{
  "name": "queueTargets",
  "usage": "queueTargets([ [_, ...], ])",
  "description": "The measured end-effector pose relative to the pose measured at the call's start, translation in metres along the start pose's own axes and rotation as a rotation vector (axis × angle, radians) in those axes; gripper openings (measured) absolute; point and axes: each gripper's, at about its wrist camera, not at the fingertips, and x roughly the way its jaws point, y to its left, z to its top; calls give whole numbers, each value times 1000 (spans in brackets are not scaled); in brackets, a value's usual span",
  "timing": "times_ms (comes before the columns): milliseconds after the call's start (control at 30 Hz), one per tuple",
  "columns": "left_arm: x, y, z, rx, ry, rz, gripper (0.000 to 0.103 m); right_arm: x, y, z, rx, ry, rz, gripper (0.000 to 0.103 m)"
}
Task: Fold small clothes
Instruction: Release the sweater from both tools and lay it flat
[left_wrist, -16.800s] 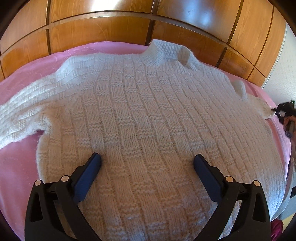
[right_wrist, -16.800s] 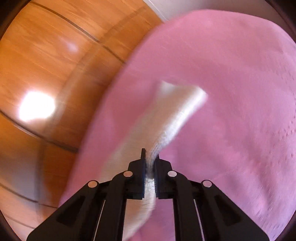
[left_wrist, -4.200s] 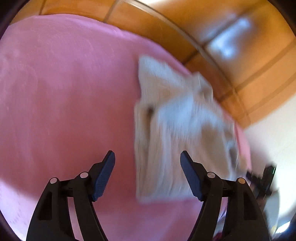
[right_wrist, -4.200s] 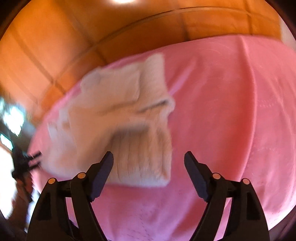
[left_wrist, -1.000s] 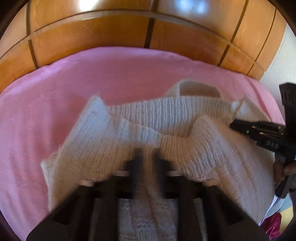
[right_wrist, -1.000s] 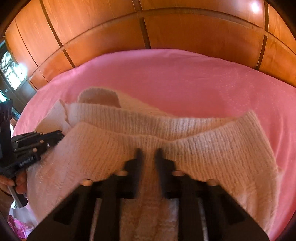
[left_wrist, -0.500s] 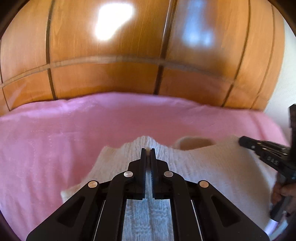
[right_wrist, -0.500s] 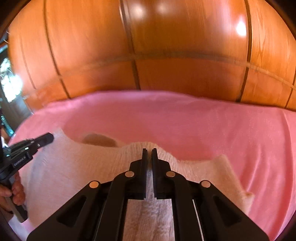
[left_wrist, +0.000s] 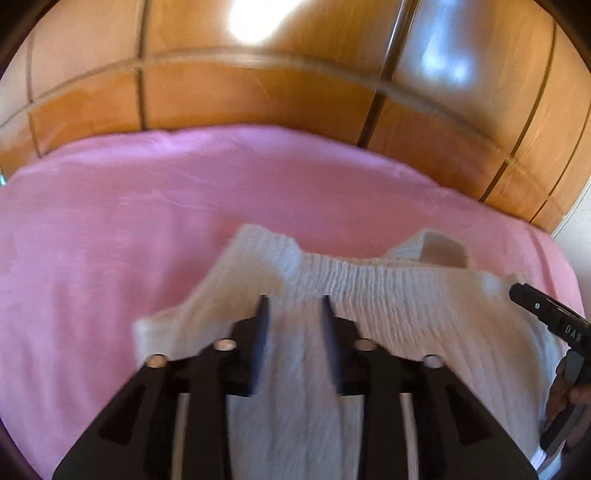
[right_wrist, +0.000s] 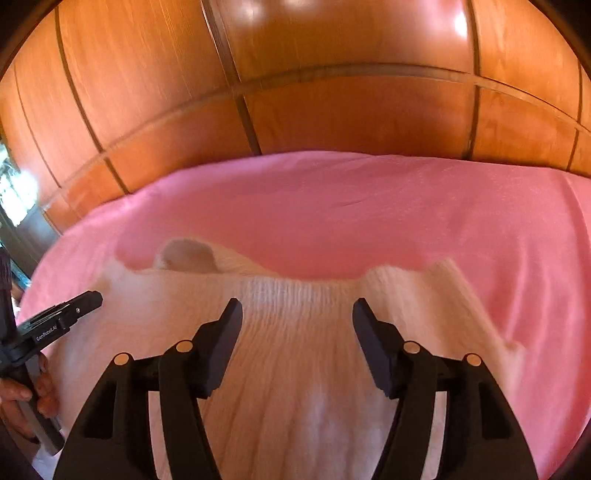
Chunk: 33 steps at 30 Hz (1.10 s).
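The white knitted sweater (left_wrist: 388, 306) lies folded on the pink bedspread (left_wrist: 147, 206), its ribbed hem laid up near the collar (left_wrist: 439, 251). My left gripper (left_wrist: 293, 306) hovers over the folded edge, its jaws opening, pads apart and off the knit. In the right wrist view the same sweater (right_wrist: 295, 332) fills the lower middle, collar (right_wrist: 188, 254) at the left. My right gripper (right_wrist: 297, 310) is over it with jaws opening wide, nothing pinched between them. Each gripper shows at the edge of the other's view: the right one (left_wrist: 546, 317), the left one (right_wrist: 59, 317).
A glossy wooden panelled wall (left_wrist: 258, 92) runs along the bed's far side. Bare pink bedspread (right_wrist: 369, 206) stretches beyond the sweater and to its sides. A hand (right_wrist: 22, 391) holds the left gripper's handle at the left edge of the right wrist view.
Both grippers were shut on the sweater's hem half a second ago; now both have let go and stand apart. They have drawn back and up a little, and the hem rests folded over.
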Motion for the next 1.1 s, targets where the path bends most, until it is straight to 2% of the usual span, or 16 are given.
queueTargets([
  [33, -14, 2, -6, -1, -26, -6, 44, -11, -4, -4, 9, -3, 24, 62],
  [133, -43, 7, -25, 31, -60, -26, 46, -41, -13, -26, 11, 23, 91, 63],
  [200, -43, 11, -42, 58, -27, 18, 46, -56, -22, -45, 6, 40, 76, 64],
  [300, -30, 29, -61, 18, 46, 45, 46, -64, -57, -73, 93, 66, 21, 64],
  [367, -29, 35, -69, 19, 18, 46, 46, -61, -80, -83, 165, 44, 27, 55],
  [400, -30, 35, -70, 16, 18, 53, 46, -61, -90, -86, 212, 23, 63, 52],
  [467, -36, 32, -67, -17, 30, 72, 46, -63, -96, -85, 268, 9, 86, 49],
  [533, -48, 27, -64, -40, 26, 92, 46, -65, -93, -82, 273, 8, 80, 51],
  [567, -55, 24, -65, -46, 20, 95, 53, -68, -89, -82, 264, 8, 73, 52],
  [633, -73, 18, -67, -56, -6, 92, 60, -78, -80, -81, 242, -2, 53, 64],
  [700, -89, 11, -70, -48, -34, 83, 60, -94, -69, -81, 219, -28, 35, 67],
  [800, -108, -6, -78, -6, -65, 91, 60, -110, -48, -81, 180, -62, 38, 68],
  [933, -122, -23, -87, 43, -85, 86, 60, -128, -22, -96, 106, -66, 43, 68],
  [1100, -128, -41, -99, 91, -86, 59, 60, -119, 23, -113, 20, -34, 59, 68],
])
